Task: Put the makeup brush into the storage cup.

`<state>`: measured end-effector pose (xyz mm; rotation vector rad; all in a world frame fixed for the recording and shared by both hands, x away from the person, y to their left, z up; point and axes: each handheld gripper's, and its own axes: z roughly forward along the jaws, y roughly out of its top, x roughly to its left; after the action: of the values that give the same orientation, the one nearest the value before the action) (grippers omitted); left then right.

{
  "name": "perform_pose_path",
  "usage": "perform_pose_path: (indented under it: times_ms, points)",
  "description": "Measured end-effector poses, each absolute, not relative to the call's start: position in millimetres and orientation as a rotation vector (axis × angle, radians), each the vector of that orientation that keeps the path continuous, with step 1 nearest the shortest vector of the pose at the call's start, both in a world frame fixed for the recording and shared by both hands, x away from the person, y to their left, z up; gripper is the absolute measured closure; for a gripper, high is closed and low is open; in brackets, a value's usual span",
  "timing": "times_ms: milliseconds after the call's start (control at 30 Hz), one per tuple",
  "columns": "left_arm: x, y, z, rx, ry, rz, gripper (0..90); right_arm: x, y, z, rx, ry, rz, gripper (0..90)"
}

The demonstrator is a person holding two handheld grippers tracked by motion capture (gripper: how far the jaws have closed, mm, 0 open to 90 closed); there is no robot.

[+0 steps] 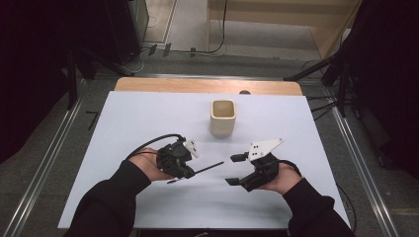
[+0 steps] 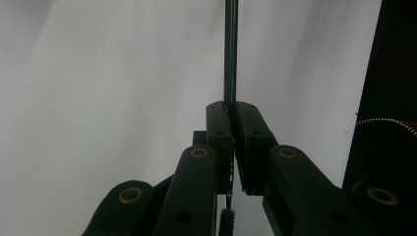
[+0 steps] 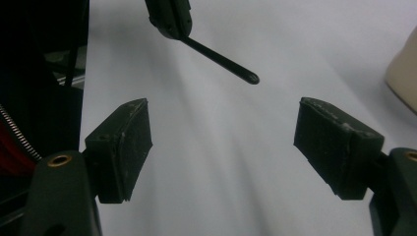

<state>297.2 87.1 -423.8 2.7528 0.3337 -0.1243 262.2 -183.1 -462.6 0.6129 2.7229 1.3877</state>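
Observation:
A thin black rod sticks out level from my left gripper, which is shut on it above the white table sheet. In the left gripper view the pads pinch the rod, and a bristly end shows behind them. My right gripper stands open just right of the rod's tip, with nothing between its jaws. The right gripper view has its wide-apart pads, with the rod and the left gripper ahead. A cream square cup stands upright farther back.
The cup's edge shows at the right in the right gripper view. A wooden table edge runs behind the sheet. Metal rails flank the table, with dark stands and cables on the floor beyond.

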Motion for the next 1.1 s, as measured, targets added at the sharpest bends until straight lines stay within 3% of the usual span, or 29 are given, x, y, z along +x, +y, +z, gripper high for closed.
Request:
perform_pose_path:
  times_ms: [567, 1100]
  points:
    - [303, 72, -423, 2.793, 0.212, -0.195, 85.9, 277, -167, -459, 0.518, 2.821, 1.305, 30.7]
    - [298, 63, -425, 2.845, 0.091, -0.218, 85.9, 283, -147, -463, 0.371, 2.940, 1.219, 46.5]
